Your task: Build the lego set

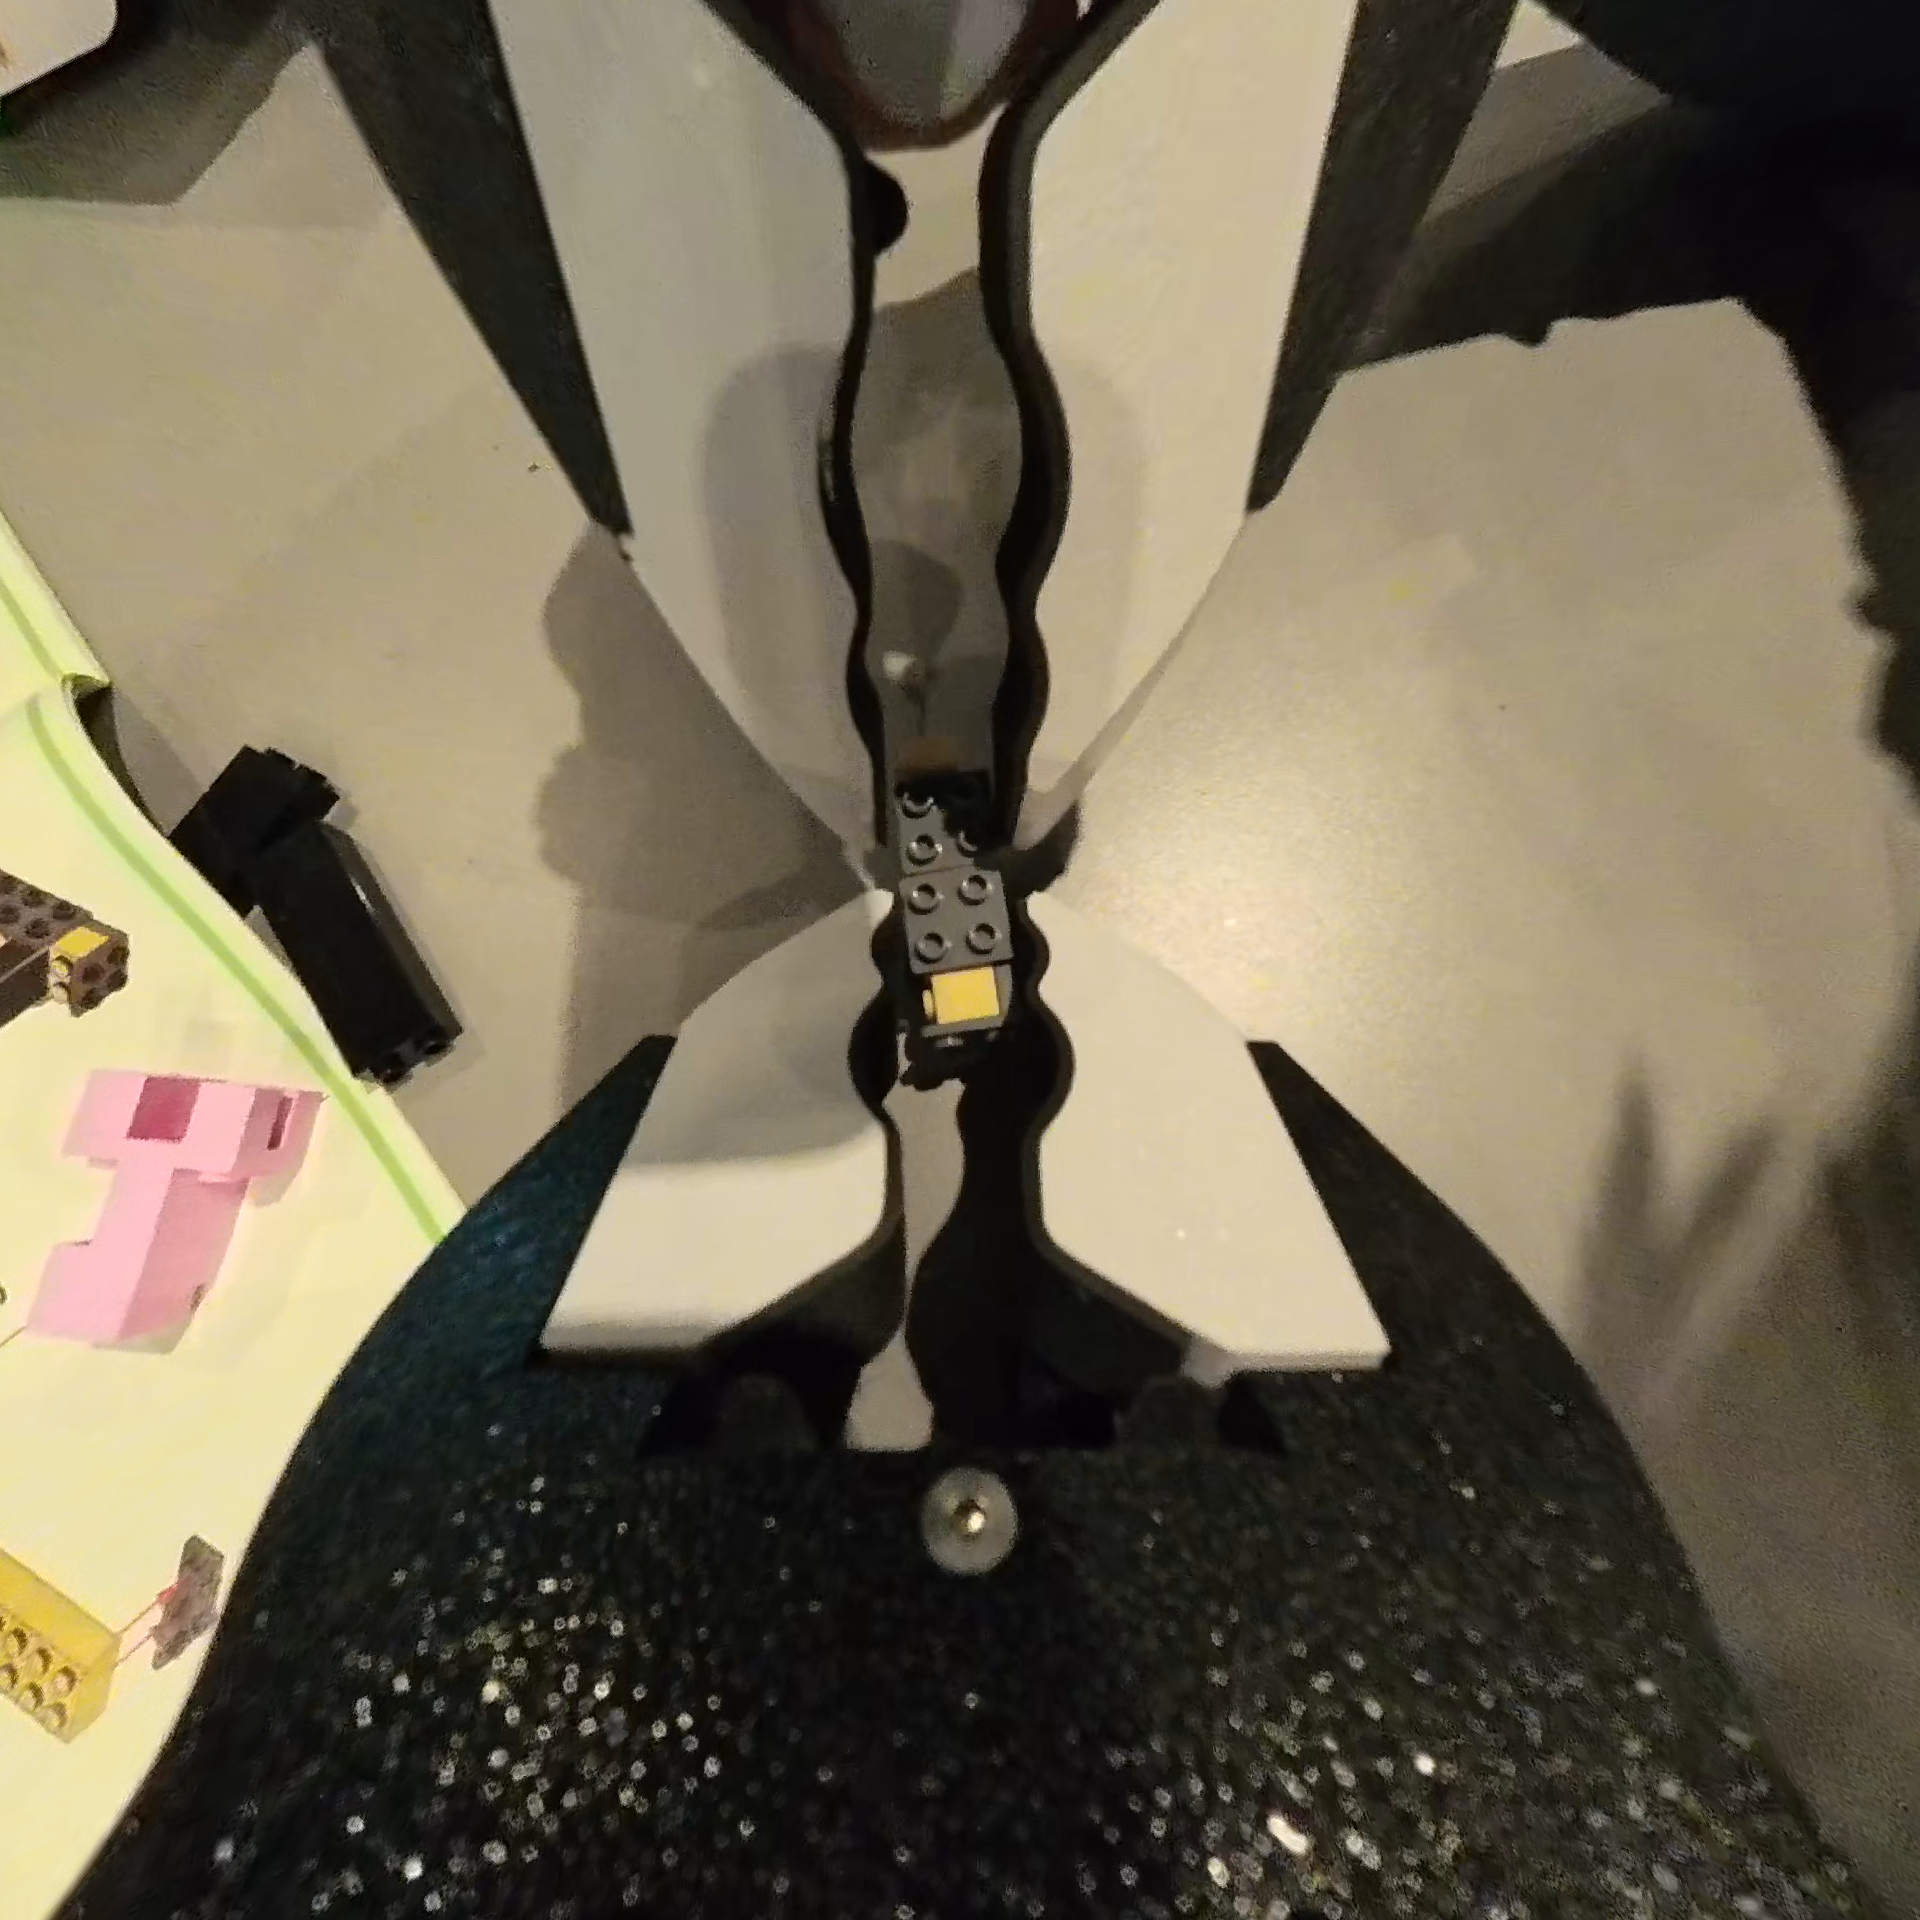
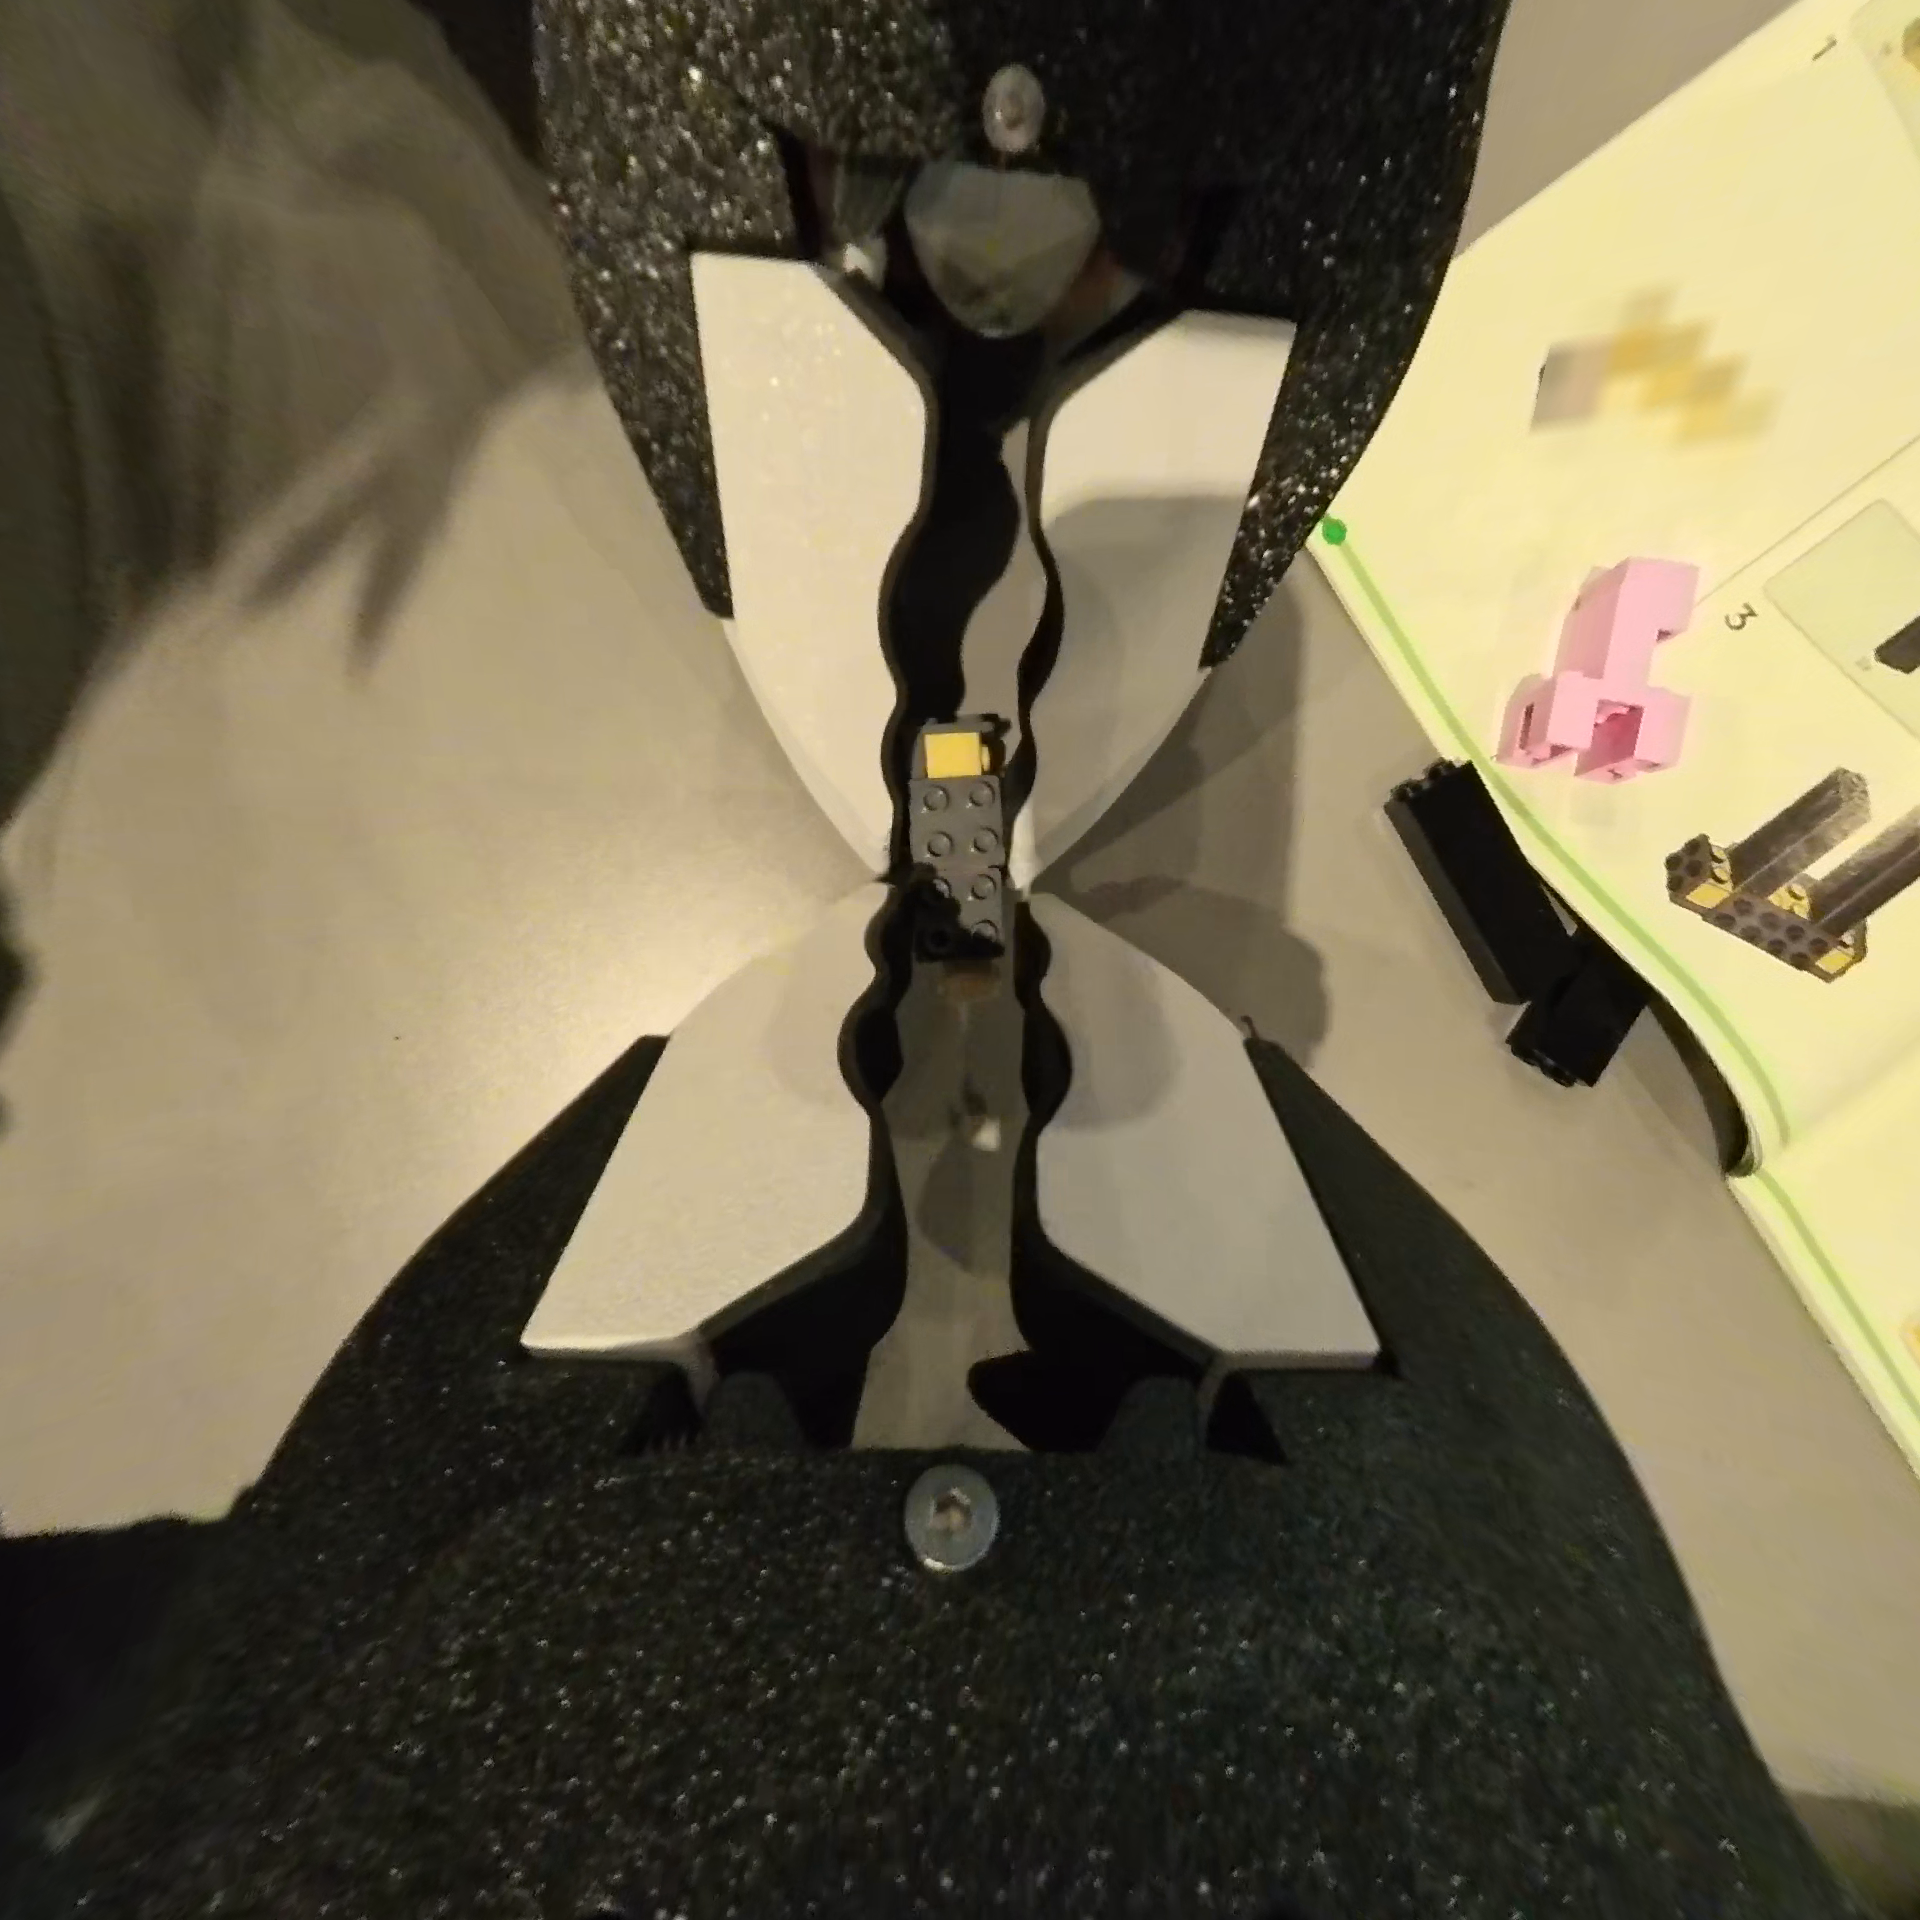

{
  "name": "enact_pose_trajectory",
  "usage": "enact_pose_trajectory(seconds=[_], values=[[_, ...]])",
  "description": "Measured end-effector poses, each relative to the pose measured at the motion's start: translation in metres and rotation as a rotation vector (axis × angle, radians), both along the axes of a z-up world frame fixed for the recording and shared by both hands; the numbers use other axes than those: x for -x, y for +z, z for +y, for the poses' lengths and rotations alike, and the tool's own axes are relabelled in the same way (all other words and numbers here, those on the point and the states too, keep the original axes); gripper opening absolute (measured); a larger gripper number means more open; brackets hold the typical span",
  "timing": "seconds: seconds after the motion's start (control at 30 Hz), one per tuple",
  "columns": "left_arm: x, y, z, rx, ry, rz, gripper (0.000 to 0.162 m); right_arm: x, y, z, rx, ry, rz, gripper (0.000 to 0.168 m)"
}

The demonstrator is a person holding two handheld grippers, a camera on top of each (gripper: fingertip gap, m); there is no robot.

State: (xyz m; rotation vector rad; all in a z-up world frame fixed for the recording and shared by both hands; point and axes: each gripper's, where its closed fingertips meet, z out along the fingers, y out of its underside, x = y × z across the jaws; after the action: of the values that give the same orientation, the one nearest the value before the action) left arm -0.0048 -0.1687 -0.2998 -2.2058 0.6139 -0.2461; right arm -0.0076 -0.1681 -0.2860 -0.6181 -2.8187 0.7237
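- Lego assembly (image 1: 951, 914): small, rigid, light, with a yellow tile at one end; held above the table (image 1: 1455, 831) between both grippers.
- Left gripper (image 1: 961, 1023) pinches the yellow end; right gripper (image 2: 961, 914) pinches the opposite end.
- Grip the flat sides; studded joints may separate if twisted.

The left hand-held gripper (image 1: 951, 1023) and right hand-held gripper (image 2: 956, 930) meet tip to tip, each with fingers closed around the same small brick assembly (image 1: 951, 914).

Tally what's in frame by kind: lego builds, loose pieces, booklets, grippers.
Held dark grey lego assembly with yellow tile: 1
Loose black lego piece on the table: 1
Instruction booklet: 1
Grippers: 2, left gripper and right gripper, both clamped on the assembly
Total: 5
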Motion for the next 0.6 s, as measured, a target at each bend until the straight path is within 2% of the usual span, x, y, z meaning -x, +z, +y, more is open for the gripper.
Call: enact_pose_trajectory(seconds=[0.27, 0.6], values=[[-0.0035, -0.0002, -0.0034, 0.014, -0.046, -0.019, 0.018, -0.0056, -0.0012, -0.0058, 0.119, 0.009, -0.110, 0.016], [-0.0039, -0.0002, -0.0038, 0.017, -0.050, -0.025, 0.018, -0.0055, -0.0006, -0.0061, 0.143, -0.002, -0.141, 0.016]])
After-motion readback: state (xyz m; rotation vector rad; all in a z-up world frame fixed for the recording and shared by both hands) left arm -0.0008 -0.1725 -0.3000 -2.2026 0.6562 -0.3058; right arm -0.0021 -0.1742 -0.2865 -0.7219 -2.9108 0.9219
